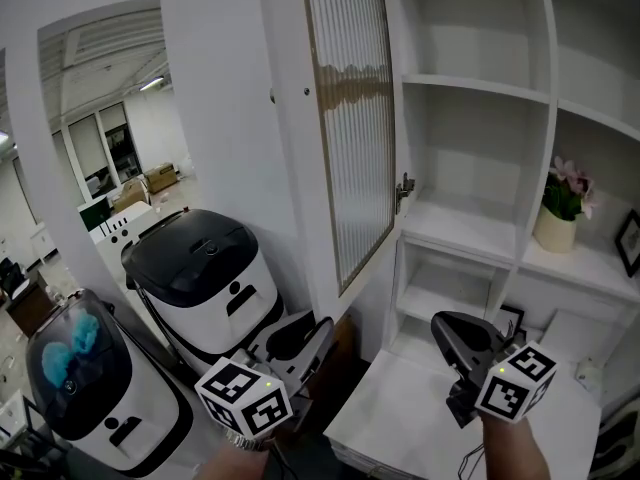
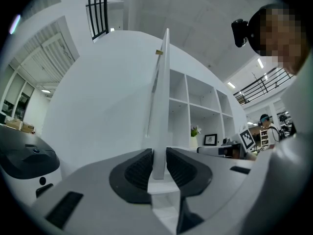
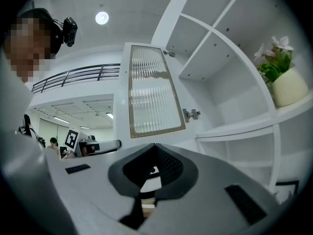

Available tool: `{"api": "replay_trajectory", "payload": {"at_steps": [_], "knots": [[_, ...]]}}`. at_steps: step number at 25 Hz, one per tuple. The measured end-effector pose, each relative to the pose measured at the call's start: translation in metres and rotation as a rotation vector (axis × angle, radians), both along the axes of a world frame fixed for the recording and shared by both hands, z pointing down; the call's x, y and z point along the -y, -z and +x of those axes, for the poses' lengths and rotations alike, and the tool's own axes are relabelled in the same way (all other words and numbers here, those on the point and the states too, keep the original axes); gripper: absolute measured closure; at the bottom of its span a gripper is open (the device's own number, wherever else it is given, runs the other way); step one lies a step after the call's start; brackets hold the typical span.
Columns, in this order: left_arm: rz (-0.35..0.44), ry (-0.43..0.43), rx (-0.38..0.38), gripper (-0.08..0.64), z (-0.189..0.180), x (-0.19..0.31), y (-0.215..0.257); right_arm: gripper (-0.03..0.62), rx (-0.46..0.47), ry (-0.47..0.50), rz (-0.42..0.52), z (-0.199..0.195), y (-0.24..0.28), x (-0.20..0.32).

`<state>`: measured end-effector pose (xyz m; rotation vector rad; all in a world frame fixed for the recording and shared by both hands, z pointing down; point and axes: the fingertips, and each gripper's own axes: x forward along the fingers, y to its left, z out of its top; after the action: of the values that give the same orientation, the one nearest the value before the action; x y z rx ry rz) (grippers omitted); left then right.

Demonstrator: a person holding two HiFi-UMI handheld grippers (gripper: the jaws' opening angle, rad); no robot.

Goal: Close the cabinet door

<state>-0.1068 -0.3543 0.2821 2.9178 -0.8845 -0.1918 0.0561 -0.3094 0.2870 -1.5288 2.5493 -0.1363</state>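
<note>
The white cabinet door [image 1: 350,118] with a ribbed glass panel stands swung open, out from the white shelf cabinet [image 1: 480,88]. In the left gripper view the door [image 2: 161,92] shows edge-on, and my left gripper [image 2: 158,160] has its two pads against either side of the door's lower edge. In the head view that left gripper [image 1: 318,336] sits just below the door's bottom corner. My right gripper [image 1: 447,326] hovers over the low white counter, jaws shut with nothing between them. From the right gripper [image 3: 155,148] the door's glass panel [image 3: 151,92] faces me.
A potted pink flower [image 1: 562,208] and a small picture frame [image 1: 628,243] sit on the right shelf. Two white-and-black appliances [image 1: 200,268] [image 1: 90,378] stand on the floor at the left. A door hinge [image 1: 404,190] juts from the cabinet side. A white counter [image 1: 420,423] lies below.
</note>
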Motion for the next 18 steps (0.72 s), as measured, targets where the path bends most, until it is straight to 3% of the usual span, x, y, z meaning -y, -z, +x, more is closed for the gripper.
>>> {"api": "replay_trajectory", "payload": {"at_steps": [18], "knots": [[0.001, -0.055, 0.013, 0.469, 0.029, -0.025, 0.0, 0.588, -0.003, 0.001, 0.023, 0.011, 0.012, -0.015]]}}
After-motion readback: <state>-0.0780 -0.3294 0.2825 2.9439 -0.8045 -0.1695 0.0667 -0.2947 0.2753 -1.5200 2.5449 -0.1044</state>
